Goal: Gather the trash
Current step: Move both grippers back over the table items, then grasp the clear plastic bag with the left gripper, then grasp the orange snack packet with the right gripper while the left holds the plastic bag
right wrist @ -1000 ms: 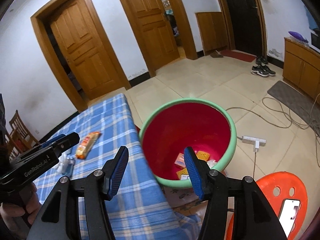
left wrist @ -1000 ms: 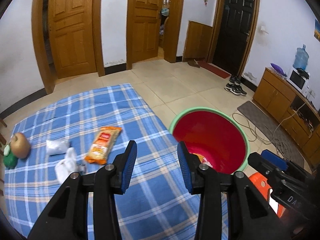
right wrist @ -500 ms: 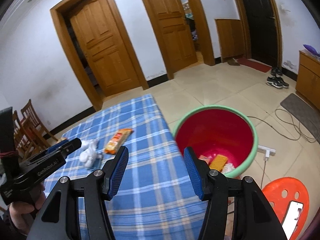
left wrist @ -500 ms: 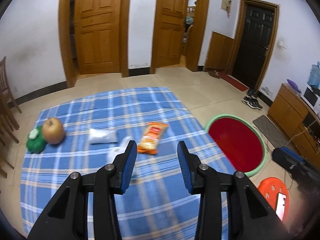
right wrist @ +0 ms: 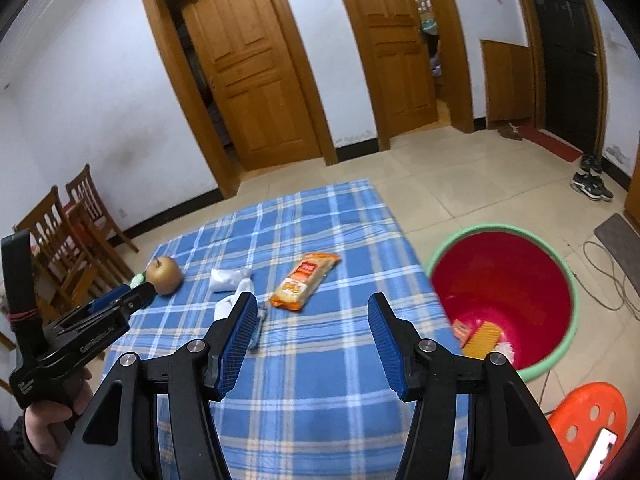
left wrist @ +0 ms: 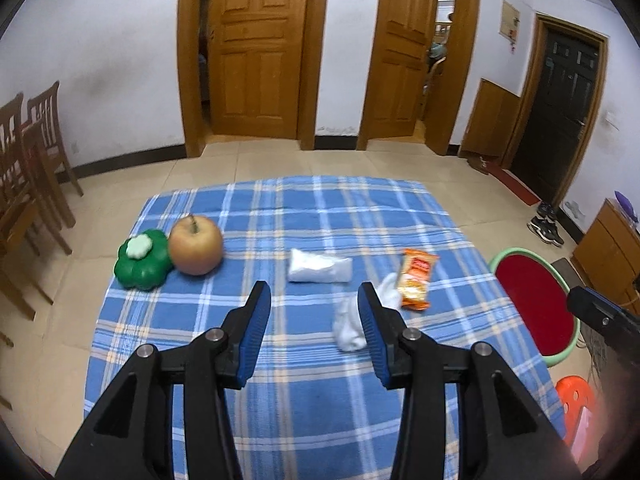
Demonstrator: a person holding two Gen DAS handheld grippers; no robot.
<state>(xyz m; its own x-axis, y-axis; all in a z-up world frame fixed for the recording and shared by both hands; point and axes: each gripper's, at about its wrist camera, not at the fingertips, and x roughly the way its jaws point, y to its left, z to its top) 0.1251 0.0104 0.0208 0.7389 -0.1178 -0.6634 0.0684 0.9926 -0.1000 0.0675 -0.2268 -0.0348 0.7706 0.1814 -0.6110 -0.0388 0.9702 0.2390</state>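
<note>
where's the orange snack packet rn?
The snack packet lies on the blue plaid cloth toward its right side in both wrist views, beside the crumpled white tissue, with the red bin on the floor further right.

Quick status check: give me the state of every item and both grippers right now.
Left gripper: jaws opening, nothing between them.
Right gripper: open, empty.
Snack packet: lying flat on the cloth.
Crumpled tissue: on the cloth.
White pouch: lying flat.
Red bin: upright, trash inside.
Pear: upright, beside green toy.
</note>
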